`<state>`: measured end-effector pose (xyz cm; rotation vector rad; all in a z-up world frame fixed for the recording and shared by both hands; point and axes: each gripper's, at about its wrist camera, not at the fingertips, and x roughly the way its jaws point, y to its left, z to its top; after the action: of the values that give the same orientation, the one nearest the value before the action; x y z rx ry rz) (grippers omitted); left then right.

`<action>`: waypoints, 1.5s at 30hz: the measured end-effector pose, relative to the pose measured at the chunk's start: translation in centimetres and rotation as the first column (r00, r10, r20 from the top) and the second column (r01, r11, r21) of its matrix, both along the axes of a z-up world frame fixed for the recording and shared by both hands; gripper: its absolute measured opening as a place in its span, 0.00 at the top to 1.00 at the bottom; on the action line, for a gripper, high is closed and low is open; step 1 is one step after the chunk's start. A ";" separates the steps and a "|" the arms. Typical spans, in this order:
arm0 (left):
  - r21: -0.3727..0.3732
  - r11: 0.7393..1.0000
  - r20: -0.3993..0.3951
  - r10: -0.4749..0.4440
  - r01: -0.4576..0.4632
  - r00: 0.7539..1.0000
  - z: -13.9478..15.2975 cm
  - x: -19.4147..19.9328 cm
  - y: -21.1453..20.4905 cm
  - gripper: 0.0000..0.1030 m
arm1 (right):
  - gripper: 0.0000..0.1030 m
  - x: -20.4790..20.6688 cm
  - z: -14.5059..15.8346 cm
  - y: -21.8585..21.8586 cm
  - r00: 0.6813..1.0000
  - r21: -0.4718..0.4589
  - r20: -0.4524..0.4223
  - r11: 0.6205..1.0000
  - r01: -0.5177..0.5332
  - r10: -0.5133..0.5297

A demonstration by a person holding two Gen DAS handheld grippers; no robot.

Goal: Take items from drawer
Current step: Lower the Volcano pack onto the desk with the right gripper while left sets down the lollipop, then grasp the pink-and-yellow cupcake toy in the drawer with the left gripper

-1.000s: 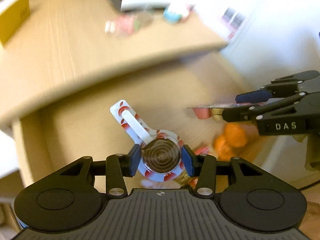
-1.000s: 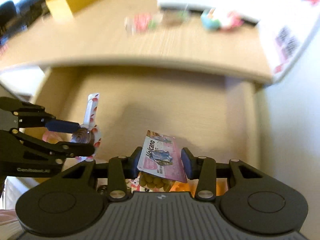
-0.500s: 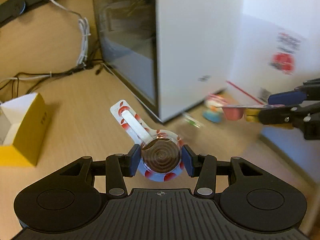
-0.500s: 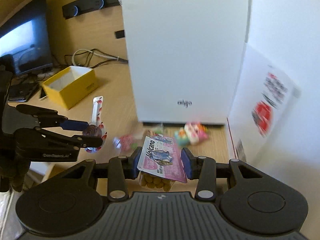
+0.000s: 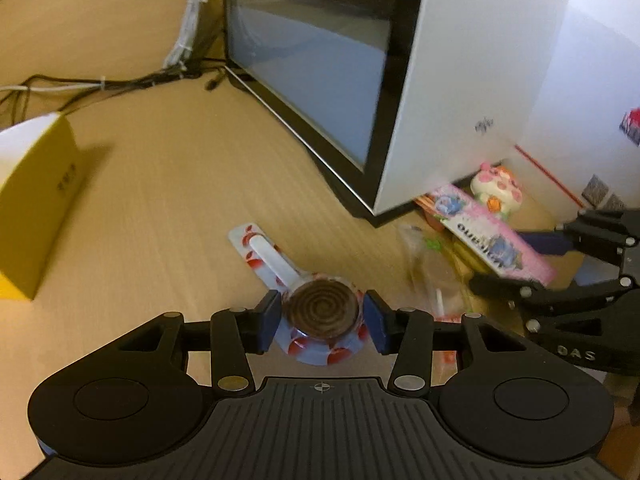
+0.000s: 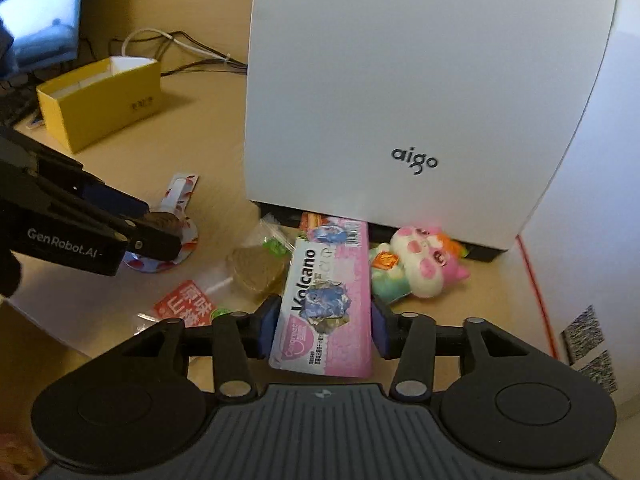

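Observation:
A chocolate swirl lollipop [image 5: 322, 312] in a wrapper with red spots lies low over the wooden desk [image 5: 168, 200]. My left gripper [image 5: 322, 316] is shut on it, one pad on each side of its disc. In the right wrist view, the left gripper [image 6: 154, 236] and lollipop [image 6: 180, 190] are at the left. A pink "Volcano" snack packet [image 6: 328, 280] lies flat, its far end under the white case. My right gripper [image 6: 325, 320] is shut on it, both pads touching its edges. The left wrist view shows that packet [image 5: 492, 240] and right gripper [image 5: 516, 264] at the right. No drawer is in view.
A white "aigo" computer case [image 6: 400, 100] stands behind the items. Before it lie a pig plush [image 6: 420, 264], a clear bag with a brown biscuit [image 6: 256, 268] and a red snack packet [image 6: 188, 304]. A yellow box [image 6: 104, 100] and cables [image 5: 184, 32] are at the left.
Both grippers rose from the drawer to the desk top with their items, then came down in front of the white case. The pink packet has gone from tilted to flat.

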<state>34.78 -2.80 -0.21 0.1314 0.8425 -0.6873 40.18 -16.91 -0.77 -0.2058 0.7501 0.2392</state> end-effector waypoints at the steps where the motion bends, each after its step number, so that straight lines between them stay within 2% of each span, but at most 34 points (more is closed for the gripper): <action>1: -0.010 1.000 0.008 0.011 -0.011 1.000 0.3 -0.2 0.5 0.52 | 0.46 0.0 0.3 -0.2 1.000 0.027 -0.013 1.000 -0.011 0.012; 4: -0.056 0.997 0.030 0.053 -0.051 0.998 1.8 -0.9 2.5 0.52 | 0.33 -0.9 1.2 -0.7 1.000 0.084 -0.019 0.996 -0.010 0.012; 7: -0.072 0.995 0.052 0.077 -0.073 0.996 3.4 -2.2 4.2 0.53 | 0.32 -2.6 2.2 -1.1 1.000 0.078 0.017 0.997 0.019 -0.021; 10: -0.038 0.998 0.053 0.047 -0.045 0.997 4.6 -4.5 5.7 0.53 | 0.30 -4.9 3.9 -2.2 0.999 0.114 0.020 0.993 0.043 -0.045; 13: 0.012 1.000 -0.003 -0.001 0.002 1.000 5.1 -7.1 6.8 0.53 | 0.28 -6.8 5.6 -3.3 0.997 0.176 -0.040 0.982 0.070 -0.064; 16: 0.102 0.986 -0.140 -0.114 0.129 0.984 3.7 -9.6 7.1 0.53 | 0.28 -9.1 6.0 -4.4 0.992 0.228 -0.114 0.970 0.081 -0.056; 17: 0.144 0.974 -0.182 -0.146 0.173 0.972 2.8 -10.4 7.0 0.53 | 0.28 -9.7 5.9 -4.4 0.990 0.233 -0.126 0.969 0.088 -0.059; 19: 0.248 0.933 -0.242 -0.199 0.259 0.950 0.7 -12.4 6.4 0.53 | 0.28 -10.8 5.4 -4.6 0.987 0.232 -0.149 0.968 0.092 -0.058; 21: 0.323 0.890 -0.292 -0.230 0.322 0.928 -1.5 -13.8 5.9 0.53 | 0.28 -11.7 4.5 -4.5 0.982 0.244 -0.181 0.965 0.092 -0.048; 25: 0.435 0.822 -0.352 -0.222 0.369 0.909 -4.9 -14.9 5.6 0.54 | 0.28 -12.3 3.0 -3.7 0.969 0.244 -0.245 0.967 0.075 -0.013; 27: 0.464 0.791 -0.373 -0.234 0.399 0.898 -5.8 -15.1 5.5 0.54 | 0.28 -12.5 2.4 -3.5 0.965 0.229 -0.260 0.971 0.071 -0.009; 33: 0.513 0.724 -0.429 -0.249 0.462 0.868 -8.3 -15.1 4.8 0.54 | 0.28 -12.3 0.1 -4.0 0.943 0.237 -0.331 0.966 0.108 -0.024; 35: 0.528 0.698 -0.440 -0.263 0.484 0.859 -8.8 -15.3 4.1 0.52 | 0.28 -12.3 -0.5 -4.0 0.939 0.225 -0.343 0.968 0.108 -0.025; 37: 0.553 0.674 -0.425 -0.277 0.490 0.862 -9.1 -15.3 3.3 0.49 | 0.28 -12.1 -1.0 -4.1 0.930 0.227 -0.365 0.967 0.117 -0.027; 38: 0.550 0.674 -0.425 -0.282 0.493 0.860 -9.3 -15.2 2.9 0.49 | 0.28 -12.0 -1.4 -4.2 0.923 0.236 -0.385 0.964 0.127 -0.027; 39: 0.536 0.688 -0.432 -0.274 0.489 0.859 -9.4 -14.9 2.7 0.55 | 0.28 -11.9 -1.8 -4.1 0.913 0.243 -0.407 0.960 0.136 -0.026; 41: 0.500 0.731 -0.437 -0.250 0.464 0.864 -9.5 -14.4 2.6 0.54 | 0.28 -11.5 -2.9 -3.7 0.884 0.258 -0.468 0.955 0.149 -0.012; 43: 0.441 0.794 -0.434 -0.218 0.417 0.874 -9.2 -14.2 2.8 0.54 | 0.28 -11.2 -3.9 -2.8 0.855 0.268 -0.518 0.952 0.150 0.011; 45: 0.383 0.846 -0.443 -0.185 0.371 0.877 -9.0 -13.9 3.2 0.54 | 0.28 -10.8 -5.1 -1.2 0.824 0.270 -0.564 0.954 0.131 0.046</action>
<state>20.91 0.44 -9.22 0.5737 1.3886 -0.7961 29.39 -18.11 -5.85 0.1859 1.2994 0.3752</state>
